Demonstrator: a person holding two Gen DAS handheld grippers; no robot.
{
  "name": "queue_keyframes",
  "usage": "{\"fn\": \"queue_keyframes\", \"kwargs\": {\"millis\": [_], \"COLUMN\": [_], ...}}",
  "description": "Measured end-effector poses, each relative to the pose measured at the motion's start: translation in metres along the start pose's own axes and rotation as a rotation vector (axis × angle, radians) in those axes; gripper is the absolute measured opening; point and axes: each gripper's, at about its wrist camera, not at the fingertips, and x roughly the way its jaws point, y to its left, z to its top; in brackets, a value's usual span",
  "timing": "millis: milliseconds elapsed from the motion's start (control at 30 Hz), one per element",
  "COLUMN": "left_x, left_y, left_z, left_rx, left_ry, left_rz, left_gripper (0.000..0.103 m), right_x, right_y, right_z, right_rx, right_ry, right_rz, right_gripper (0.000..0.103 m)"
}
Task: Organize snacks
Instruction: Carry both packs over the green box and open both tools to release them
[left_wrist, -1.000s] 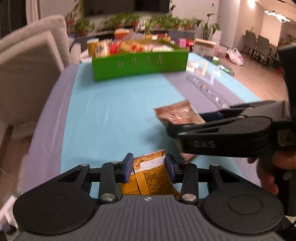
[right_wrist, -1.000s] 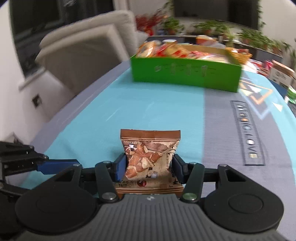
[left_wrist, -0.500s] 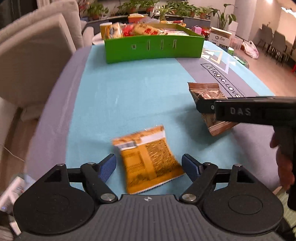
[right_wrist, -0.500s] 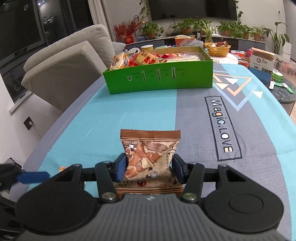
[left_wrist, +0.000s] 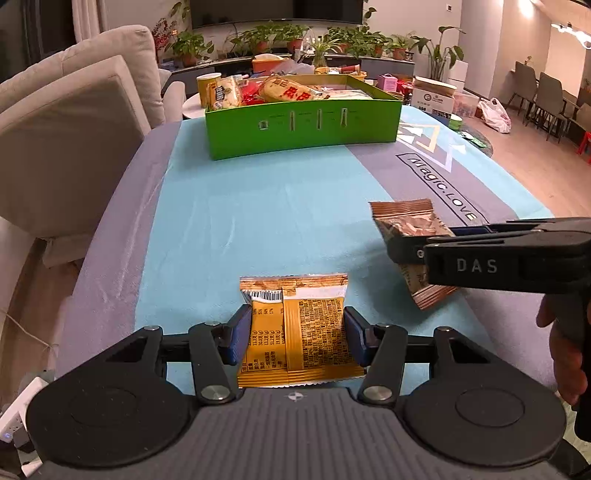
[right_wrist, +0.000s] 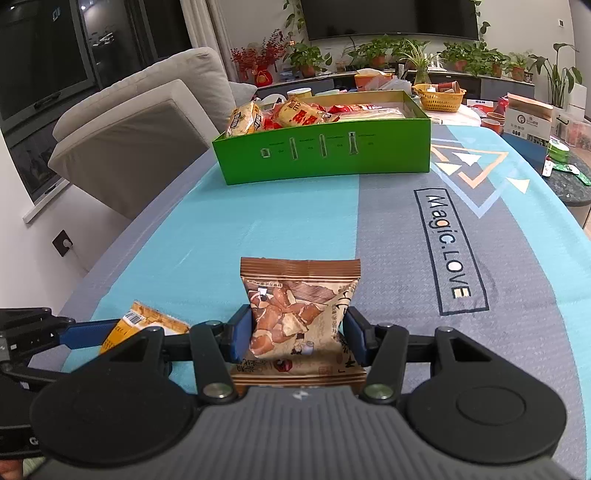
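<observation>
Fingers (left_wrist: 236, 334) of the left gripper (left_wrist: 295, 332), blue-padded, have just been closing and now press both sides of one flat orange foil snack packet (left_wrist: 297, 332), printed back up. On the right gripper (right_wrist: 297, 336) the fingers (right_wrist: 356, 338) are clamped on one brown foil snack packet (right_wrist: 299, 306) with nuts pictured on it. That makes two packets, one per gripper, side by side and a little apart, both near the front edge of the table (left_wrist: 258, 221), well short of the single green cardboard box (left_wrist: 303, 123). Between packets and box the turquoise-and-grey cloth lies bare, an open lane straight to the box's front wall. Several snack bags fill the box's left end; its right end looks lower. A beige sofa (left_wrist: 74, 129) flanks the table left of the box.
</observation>
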Motion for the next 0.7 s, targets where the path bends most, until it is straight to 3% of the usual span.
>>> {"fn": "queue_keyframes", "kwargs": {"millis": [700], "left_x": [0.013], "left_y": [0.009], "left_z": [0.037], "left_rx": [-0.017], "left_ry": [-0.066], "left_rz": [0.042], "left_gripper": [0.049], "right_x": [-0.004], "right_y": [-0.007], "right_z": [0.027], "right_rx": [-0.022], "right_ry": [-0.068], "right_rz": [-0.021], "right_gripper": [0.058]}}
